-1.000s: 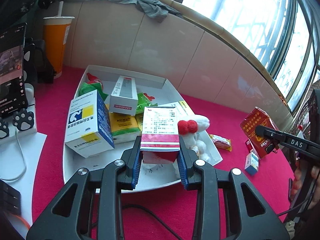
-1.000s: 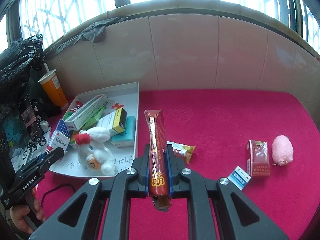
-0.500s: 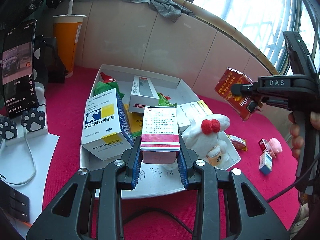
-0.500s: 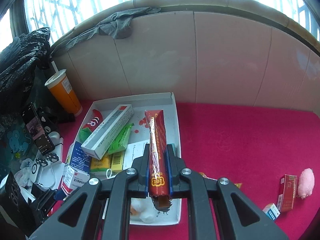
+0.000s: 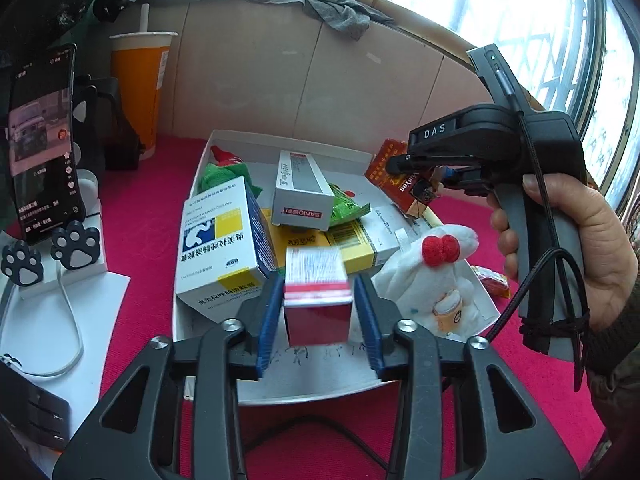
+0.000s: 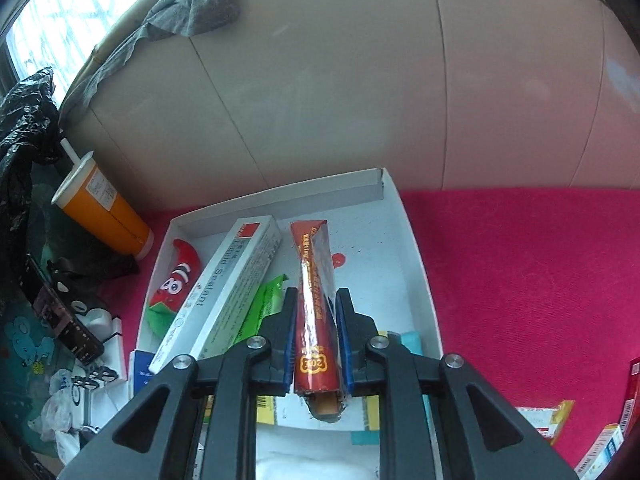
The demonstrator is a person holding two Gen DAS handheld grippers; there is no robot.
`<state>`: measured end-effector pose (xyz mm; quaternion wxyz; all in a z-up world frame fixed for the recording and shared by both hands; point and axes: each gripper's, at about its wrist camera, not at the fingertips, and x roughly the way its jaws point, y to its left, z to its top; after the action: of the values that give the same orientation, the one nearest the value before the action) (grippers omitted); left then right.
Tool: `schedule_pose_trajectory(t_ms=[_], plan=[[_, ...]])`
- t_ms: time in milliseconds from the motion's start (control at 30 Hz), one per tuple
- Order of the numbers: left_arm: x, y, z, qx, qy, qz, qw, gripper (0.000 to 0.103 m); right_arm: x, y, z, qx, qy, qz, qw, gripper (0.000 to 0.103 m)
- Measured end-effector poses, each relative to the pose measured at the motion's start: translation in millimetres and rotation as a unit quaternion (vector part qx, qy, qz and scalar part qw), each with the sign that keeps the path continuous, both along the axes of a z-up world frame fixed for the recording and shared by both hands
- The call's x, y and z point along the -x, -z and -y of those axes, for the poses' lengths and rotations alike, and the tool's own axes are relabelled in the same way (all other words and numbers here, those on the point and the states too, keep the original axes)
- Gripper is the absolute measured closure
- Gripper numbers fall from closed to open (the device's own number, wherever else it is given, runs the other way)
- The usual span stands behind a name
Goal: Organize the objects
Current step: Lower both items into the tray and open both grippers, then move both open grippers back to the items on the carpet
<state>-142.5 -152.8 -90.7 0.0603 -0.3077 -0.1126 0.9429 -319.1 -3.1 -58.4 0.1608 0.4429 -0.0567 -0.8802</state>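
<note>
Dropping 2 items into the white cardboard tray (image 5: 208, 152) at once. My left gripper (image 5: 319, 308) has just been opening: its blue pads stand clear of the small red-and-white box (image 5: 318, 292) between them, gaps on both sides, the box blurred as if falling over the tray's 6 o'clock end. My right gripper (image 6: 317, 334) has also just been opening; the long red foil-wrapped sausage stick (image 6: 315, 300) is between its jaws over the tray's 3 o'clock side, a slim gap on each side, so I read it as released, not pinched.

Done, I judge: most of it. Already in the tray: a blue-yellow carton (image 5: 220, 240), a long white sealant box (image 6: 224, 288), a green sachet (image 6: 262, 304), a red plush chilli (image 6: 176, 276) at 10 o'clock, a fluffy white plush toy (image 5: 432, 276).

Left: a crinkly snack packet (image 6: 548, 420) and small cartons (image 6: 604, 450) lie on the pink felt cloth (image 6: 520, 260) at 4 o'clock, well apart from the tray.

Textures: rigid glossy card, shiny foil, soft pile, matte felt.
</note>
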Motion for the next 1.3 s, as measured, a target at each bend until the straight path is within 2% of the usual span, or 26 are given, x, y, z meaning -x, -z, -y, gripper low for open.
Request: schedule_pose_trajectory(t_ms=[33,67,100,133,400,733,933,1133,1300], plan=[[-1.4,-2.6,-0.1,0.004,-0.005,-0.006,1.0,0.039,-3.1,-2.4,-1.7,-0.01,0.006,-0.015,1.0,0.063],[-3.0,-5.3,-0.1,0.014,-0.018,-0.011,0.9997,0.015,-6.8,-5.8,-3.9,-0.017,0.008,-0.03,0.999,0.055],[-4.8,-8.3,0.2,0.022,-0.03,-0.019,0.9991,0.009,-11.0,-9.7,-7.2,-0.019,0.01,-0.043,0.999,0.038],[-7.4,-11.5,1.1,0.028,-0.04,-0.028,0.9984,0.005,-15.9,-14.0,-10.9,-0.018,0.012,-0.056,0.998,0.032],[-17.0,-27.3,10.7,0.015,-0.08,-0.04,0.9959,0.002,-61.4,-43.8,-36.6,-0.008,0.0,-0.11,0.994,0.03],[-26.2,-42.9,-10.9,0.031,-0.064,-0.051,0.9962,0.001,-109.6,-41.9,-79.7,0.023,0.002,-0.098,0.995,0.029],[-28.5,-48.0,-27.3,0.038,-0.044,-0.053,0.9969,0.001,-136.7,-34.5,-136.8,0.056,0.061,-0.082,0.993,0.028],[-28.5,-49.3,-47.0,0.047,-0.025,-0.051,0.9973,0.001,-159.8,-17.5,-183.2,0.066,0.098,-0.065,0.991,0.027],[-28.5,-48.7,-64.1,0.061,-0.003,-0.049,0.9969,0.001,-179.8,-8.8,-230.9,0.077,0.157,-0.075,0.982,0.025]])
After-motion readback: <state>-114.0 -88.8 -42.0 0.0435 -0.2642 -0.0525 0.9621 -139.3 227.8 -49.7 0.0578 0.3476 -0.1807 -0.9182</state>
